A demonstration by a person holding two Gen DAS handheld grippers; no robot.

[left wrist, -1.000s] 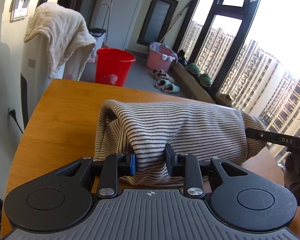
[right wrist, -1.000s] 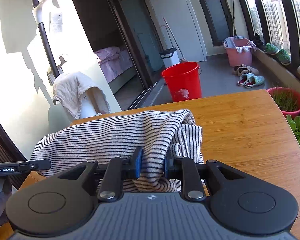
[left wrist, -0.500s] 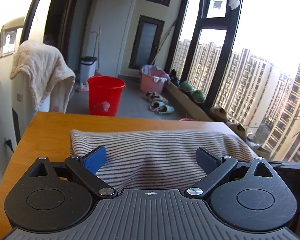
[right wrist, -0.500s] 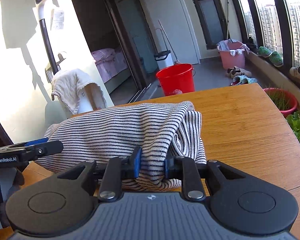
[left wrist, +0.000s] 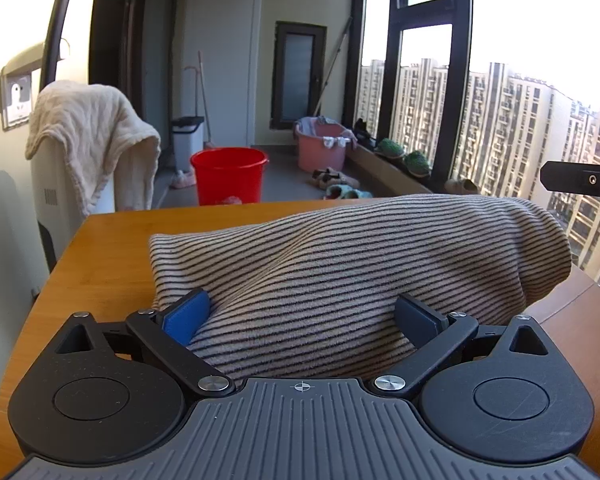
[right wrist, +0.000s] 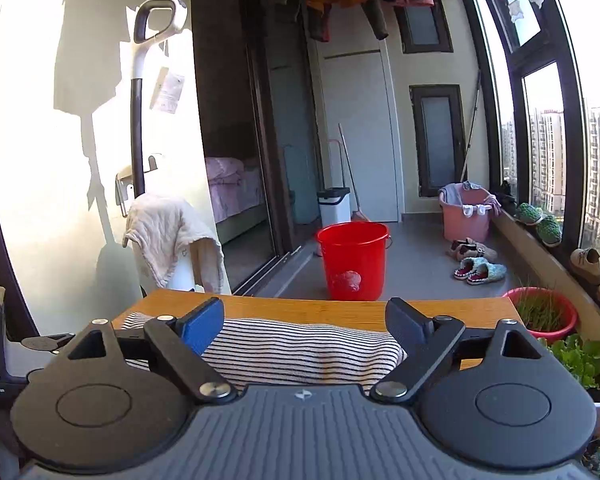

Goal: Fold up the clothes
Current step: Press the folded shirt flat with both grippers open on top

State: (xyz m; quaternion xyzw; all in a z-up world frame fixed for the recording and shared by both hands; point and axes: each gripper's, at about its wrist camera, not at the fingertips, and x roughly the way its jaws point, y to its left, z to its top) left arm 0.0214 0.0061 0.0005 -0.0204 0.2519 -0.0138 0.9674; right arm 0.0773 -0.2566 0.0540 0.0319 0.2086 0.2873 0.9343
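A black-and-white striped garment point(left wrist: 360, 260) lies folded in a thick bundle on the wooden table point(left wrist: 108, 264). My left gripper point(left wrist: 300, 314) is open, its jaws spread wide at the near edge of the bundle, holding nothing. In the right wrist view the same striped garment point(right wrist: 300, 350) lies flat below my right gripper point(right wrist: 305, 320), which is open and raised a little above it. Part of the right gripper shows in the left wrist view point(left wrist: 580, 179) at the right, above the garment's far end.
A cream towel point(left wrist: 88, 136) hangs over a white appliance left of the table. A red bucket point(right wrist: 354, 260), a pink basin point(right wrist: 466, 216), slippers and shoes are on the balcony floor. A red plant pot point(right wrist: 544, 312) and greens stand by the table's right edge.
Both grippers have let go of the striped garment: the left opened first, then the right opened and lifted. The garment has settled flat on the table.
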